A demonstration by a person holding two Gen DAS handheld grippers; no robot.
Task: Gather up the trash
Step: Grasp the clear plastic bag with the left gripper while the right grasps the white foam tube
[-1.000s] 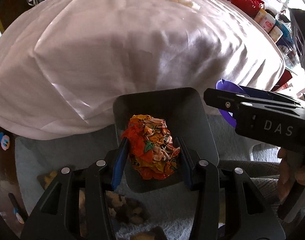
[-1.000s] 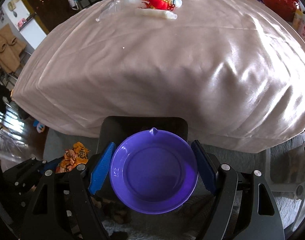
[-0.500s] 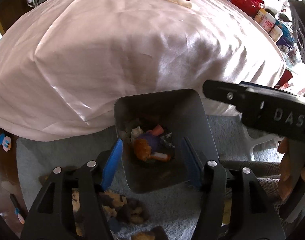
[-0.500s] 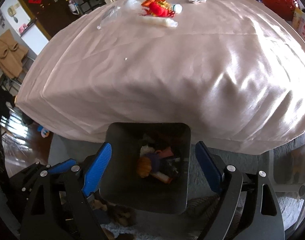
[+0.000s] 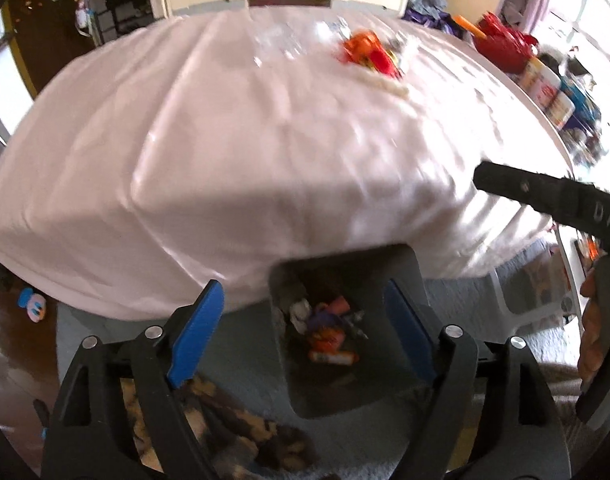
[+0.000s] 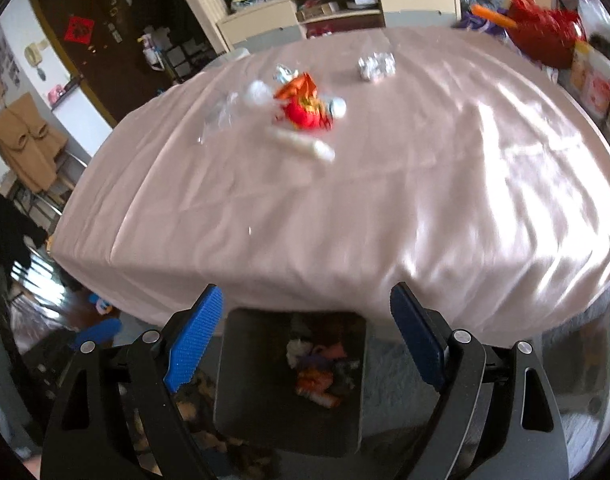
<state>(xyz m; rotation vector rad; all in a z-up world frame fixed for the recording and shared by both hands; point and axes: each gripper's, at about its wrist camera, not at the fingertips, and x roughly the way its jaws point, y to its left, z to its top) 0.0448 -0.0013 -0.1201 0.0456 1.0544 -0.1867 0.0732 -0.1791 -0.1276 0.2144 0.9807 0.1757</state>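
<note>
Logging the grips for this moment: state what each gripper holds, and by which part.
Nothing is held. The left gripper and right gripper are both open and empty above the bin.

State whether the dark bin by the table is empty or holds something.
Not empty: the bin stands upright with mixed trash at its bottom, seen in both views.

One dark square trash bin (image 6: 241, 380) on the floor, holding a heap of mixed scraps too blurred to count; one table under a pale cloth (image 6: 385, 208); on it, one red-and-orange wrapper bundle (image 6: 303, 100), one crumpled foil ball (image 6: 377, 65), one whitish stick-like tube (image 6: 305, 146), one patch of clear plastic film (image 6: 221, 114); two grippers, left gripper (image 5: 305, 332) and right gripper (image 6: 307, 338), each with two blue pads.
</note>
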